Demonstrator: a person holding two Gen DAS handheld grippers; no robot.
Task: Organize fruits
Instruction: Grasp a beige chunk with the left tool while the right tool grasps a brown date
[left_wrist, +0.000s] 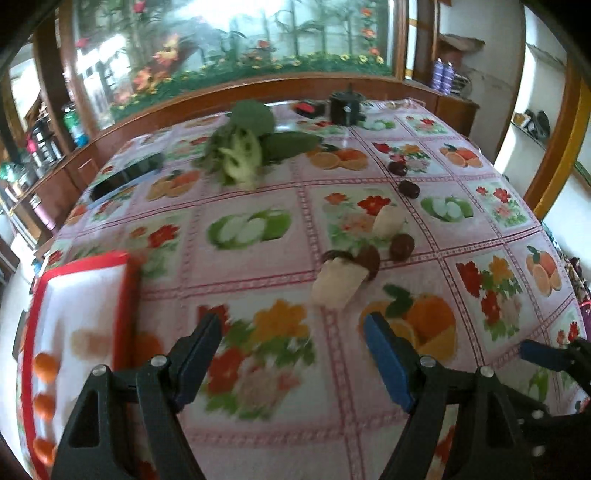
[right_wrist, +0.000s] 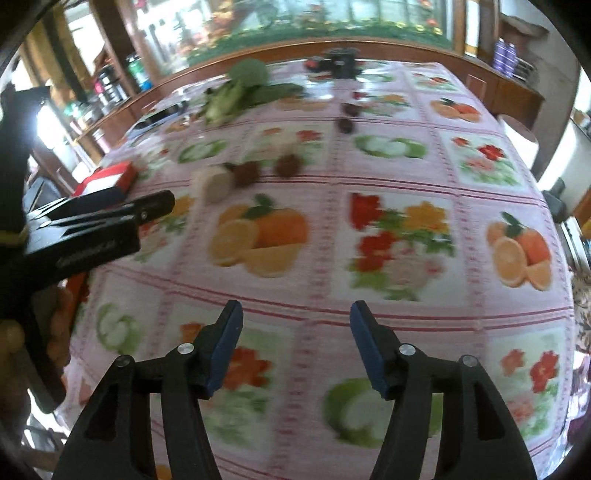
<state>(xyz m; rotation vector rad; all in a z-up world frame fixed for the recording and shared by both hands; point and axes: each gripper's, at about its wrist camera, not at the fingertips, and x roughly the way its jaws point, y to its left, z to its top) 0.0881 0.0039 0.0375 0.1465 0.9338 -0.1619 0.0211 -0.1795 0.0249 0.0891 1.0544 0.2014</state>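
Note:
A red-rimmed white tray (left_wrist: 122, 295) sits at the left and holds several small orange fruits (left_wrist: 46, 367). Mid-table lie two pale mushroom-shaped pieces (left_wrist: 341, 282) (left_wrist: 388, 221) and a brown round one (left_wrist: 402, 246). Two dark red fruits (left_wrist: 398, 168) (left_wrist: 409, 189) rest farther back. My left gripper (left_wrist: 291, 321) hangs open over the bare cloth between tray and mushrooms, with nothing between its pads. My right gripper (right_wrist: 295, 306) is open too, over printed cloth nearer the front edge, empty. In the right wrist view the mushroom piece (right_wrist: 214, 182) and the dark fruits (right_wrist: 346, 125) lie well ahead.
Broccoli (left_wrist: 253, 116), a cucumber (left_wrist: 291, 146) and leafy greens (left_wrist: 240, 158) are piled at the back. A black device (left_wrist: 345, 105) stands behind them, and a flat dark object (left_wrist: 127, 177) lies at the back left. Wooden shelves and a cabinet surround the table.

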